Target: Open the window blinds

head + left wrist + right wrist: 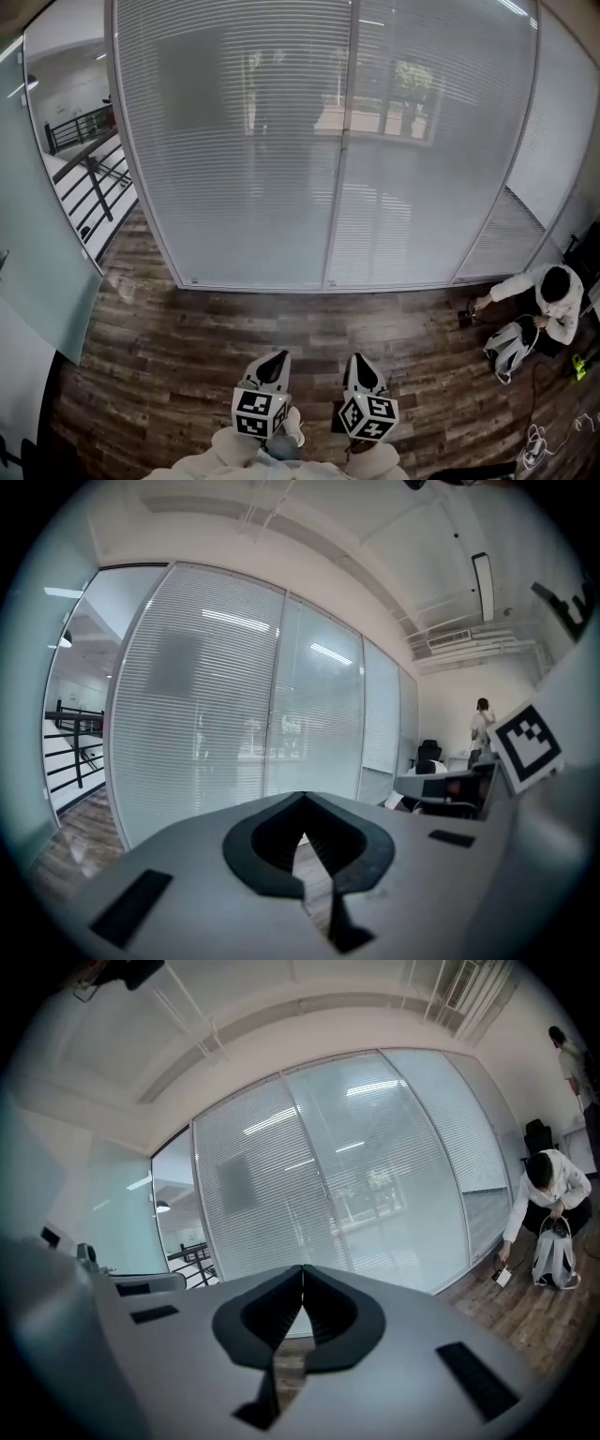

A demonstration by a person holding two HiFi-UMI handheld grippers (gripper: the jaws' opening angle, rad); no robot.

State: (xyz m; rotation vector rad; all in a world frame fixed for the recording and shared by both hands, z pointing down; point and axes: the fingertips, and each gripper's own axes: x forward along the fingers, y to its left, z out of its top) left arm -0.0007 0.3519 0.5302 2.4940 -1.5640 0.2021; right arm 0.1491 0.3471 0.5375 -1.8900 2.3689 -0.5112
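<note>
Closed horizontal window blinds (244, 159) cover a tall glass wall split by a vertical mullion (339, 150). The wall stands across the wood floor ahead of me. My left gripper (275, 358) and right gripper (359, 361) are held side by side low in the head view, both pointing at the blinds and well short of them. In the left gripper view the jaws meet at their tips (303, 796) with nothing between them, and the blinds (197, 714) fill the view ahead. The right gripper (302, 1267) is likewise shut and empty, facing the blinds (281, 1176).
A person (548, 298) crouches on the floor at the right beside a backpack (509, 345). Cables (544, 436) lie at the bottom right. A black stair railing (89, 169) and a frosted glass panel (37, 272) stand at the left. Another person (482, 726) stands far right.
</note>
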